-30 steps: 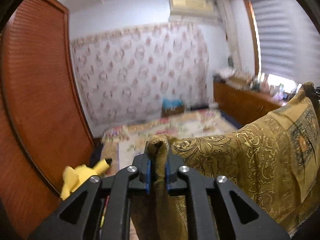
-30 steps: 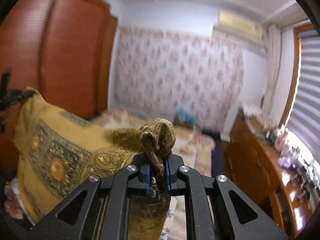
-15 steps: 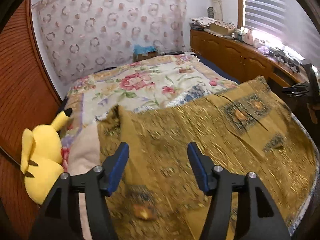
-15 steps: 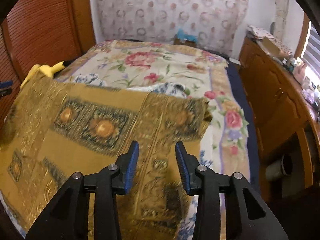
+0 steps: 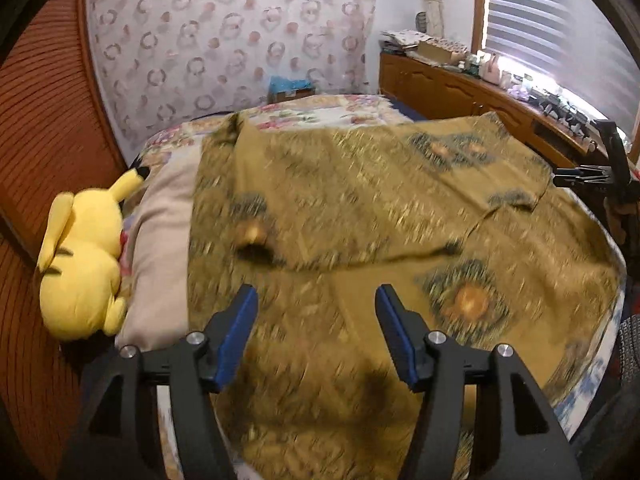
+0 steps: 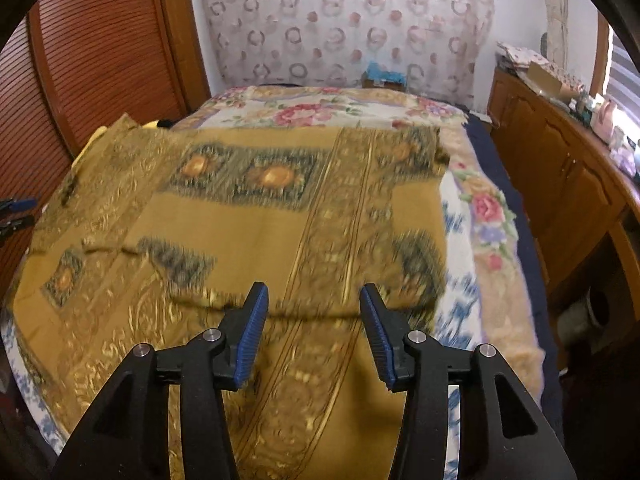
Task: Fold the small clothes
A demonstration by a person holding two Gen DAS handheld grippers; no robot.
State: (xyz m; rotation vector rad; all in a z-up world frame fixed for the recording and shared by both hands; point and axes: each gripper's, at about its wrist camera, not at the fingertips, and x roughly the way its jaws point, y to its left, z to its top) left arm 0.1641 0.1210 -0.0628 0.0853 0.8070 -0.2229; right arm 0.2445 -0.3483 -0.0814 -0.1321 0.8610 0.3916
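A gold patterned cloth [image 5: 360,208] lies spread on the bed, its far half folded back over the near half; it also shows in the right wrist view [image 6: 248,232]. My left gripper [image 5: 316,320] is open and empty, above the cloth's near left part. My right gripper [image 6: 312,316] is open and empty, above the cloth's near right part by the fold edge. The right gripper [image 5: 600,176] also shows at the right edge of the left wrist view, and the left gripper's blue fingertips [image 6: 18,204] at the left edge of the right wrist view.
A yellow plush toy [image 5: 80,256] lies beside a beige pillow [image 5: 160,256] at the bed's left. The floral bedspread [image 6: 320,112] extends to the far wall. A wooden wardrobe [image 6: 100,48] stands left, a wooden cabinet [image 6: 568,168] with small items right.
Both grippers held the cloth's corners up a second ago. They have let go, opened, and the cloth now lies on the bed; both have drawn back toward its near edge.
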